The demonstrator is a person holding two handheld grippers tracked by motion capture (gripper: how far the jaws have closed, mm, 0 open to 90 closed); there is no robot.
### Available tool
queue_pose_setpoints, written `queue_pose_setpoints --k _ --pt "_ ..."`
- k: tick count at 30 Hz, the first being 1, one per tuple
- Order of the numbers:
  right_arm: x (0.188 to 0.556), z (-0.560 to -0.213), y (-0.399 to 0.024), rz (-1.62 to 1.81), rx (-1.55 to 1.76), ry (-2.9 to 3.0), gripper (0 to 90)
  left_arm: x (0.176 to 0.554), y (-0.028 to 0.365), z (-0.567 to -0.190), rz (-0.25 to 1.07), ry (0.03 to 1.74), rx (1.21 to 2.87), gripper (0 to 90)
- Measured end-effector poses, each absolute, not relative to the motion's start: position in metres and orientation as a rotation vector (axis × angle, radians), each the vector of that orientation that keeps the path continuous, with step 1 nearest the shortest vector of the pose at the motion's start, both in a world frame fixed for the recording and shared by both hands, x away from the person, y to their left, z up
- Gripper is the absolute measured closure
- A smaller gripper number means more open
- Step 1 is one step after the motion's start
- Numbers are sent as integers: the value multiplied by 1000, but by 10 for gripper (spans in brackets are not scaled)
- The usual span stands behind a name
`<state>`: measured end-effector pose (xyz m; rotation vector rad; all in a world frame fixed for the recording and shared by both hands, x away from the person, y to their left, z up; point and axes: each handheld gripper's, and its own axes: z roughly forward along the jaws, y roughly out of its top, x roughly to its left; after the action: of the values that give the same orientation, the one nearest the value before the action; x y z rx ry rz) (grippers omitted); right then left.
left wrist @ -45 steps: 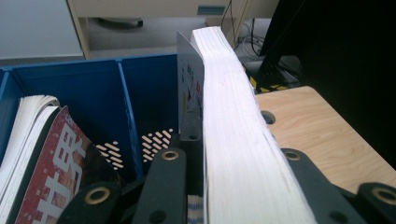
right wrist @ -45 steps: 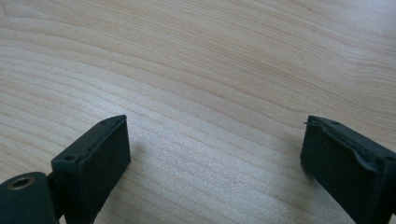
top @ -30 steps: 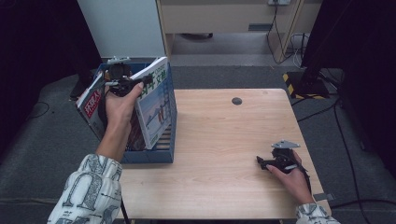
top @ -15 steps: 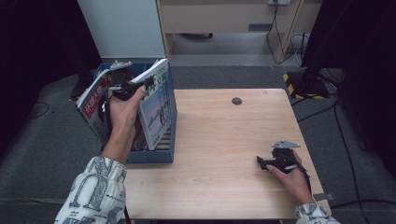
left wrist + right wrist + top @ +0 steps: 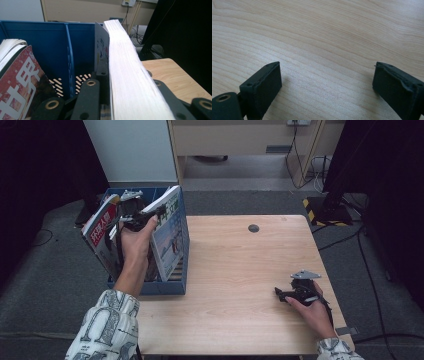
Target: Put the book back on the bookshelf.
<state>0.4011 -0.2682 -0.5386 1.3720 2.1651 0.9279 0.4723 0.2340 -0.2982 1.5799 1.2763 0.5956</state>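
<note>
White page edges (image 5: pixel 125 75) clamped in left tool (image 5: pixel 142 217); right tool (image 5: pixel 327 82) wide over bare wood (image 5: pixel 324 37).

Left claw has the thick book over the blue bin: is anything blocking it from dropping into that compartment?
Nothing visible blocks it. The left claw grips the thick book above the blue bin; the red magazine leans on the far side of the divider.
</note>
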Motion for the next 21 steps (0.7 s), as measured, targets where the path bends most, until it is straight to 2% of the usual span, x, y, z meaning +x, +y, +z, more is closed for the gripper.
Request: queue_pose_setpoints --k 21 --pt "401 -539 -268 928 1371 2166 87 474 228 -321 580 1270 1594 733"
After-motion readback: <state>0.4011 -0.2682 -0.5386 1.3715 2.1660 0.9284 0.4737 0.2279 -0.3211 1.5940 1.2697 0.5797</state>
